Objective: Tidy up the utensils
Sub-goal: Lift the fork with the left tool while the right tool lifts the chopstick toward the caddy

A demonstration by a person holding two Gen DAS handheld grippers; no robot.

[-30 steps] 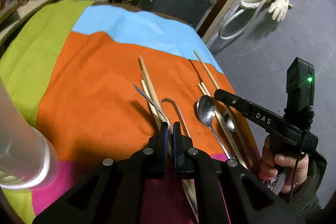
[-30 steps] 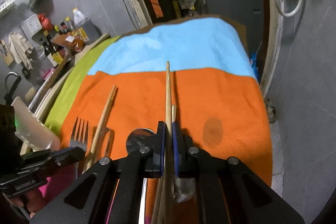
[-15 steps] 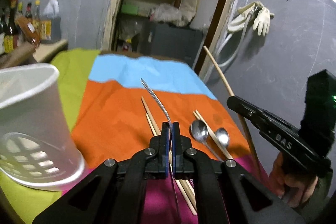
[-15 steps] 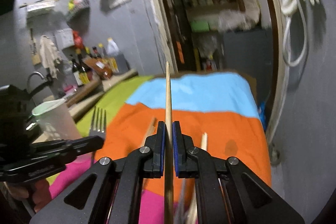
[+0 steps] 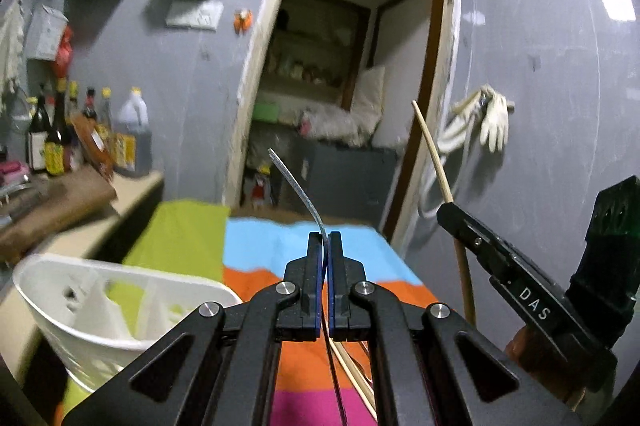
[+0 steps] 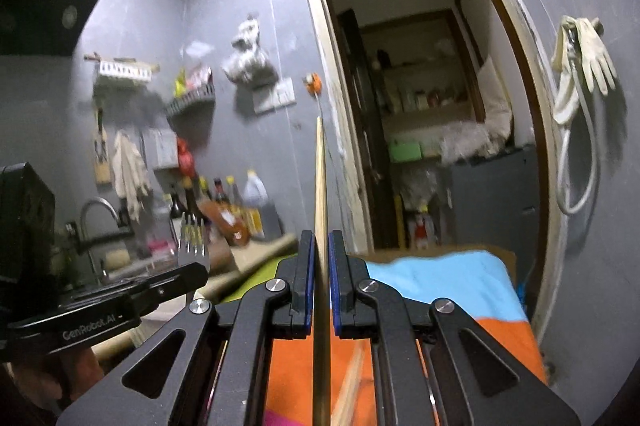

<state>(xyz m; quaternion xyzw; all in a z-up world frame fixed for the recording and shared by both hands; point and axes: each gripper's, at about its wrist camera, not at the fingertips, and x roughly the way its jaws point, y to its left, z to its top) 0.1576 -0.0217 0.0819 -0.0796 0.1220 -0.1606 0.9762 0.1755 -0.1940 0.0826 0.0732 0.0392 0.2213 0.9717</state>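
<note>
your left gripper is clamped on the thin metal shaft of a fork, pads pressed flat against it, with one end curving up and away past the fingertips; the right wrist view shows the tines poking up beside that gripper. your right gripper is pinched on a single wooden chopstick, which runs straight up between the blue pads and down below the jaws.

both pieces should be light, so weight is no worry. the fork is stiff, smooth steel and likely slippery, and you are holding it somewhere along the handle, so it could pivot in the pads if you swing it. the chopstick is stiff too, but round and thin, and it may roll or twist; a grip near its middle, as you seem to have, looks the safest.

both utensils are up in the air above the striped cloth. more chopsticks lie on the orange band below. the white utensil holder stands to the left, near the fork, its compartments open at the top.
</note>
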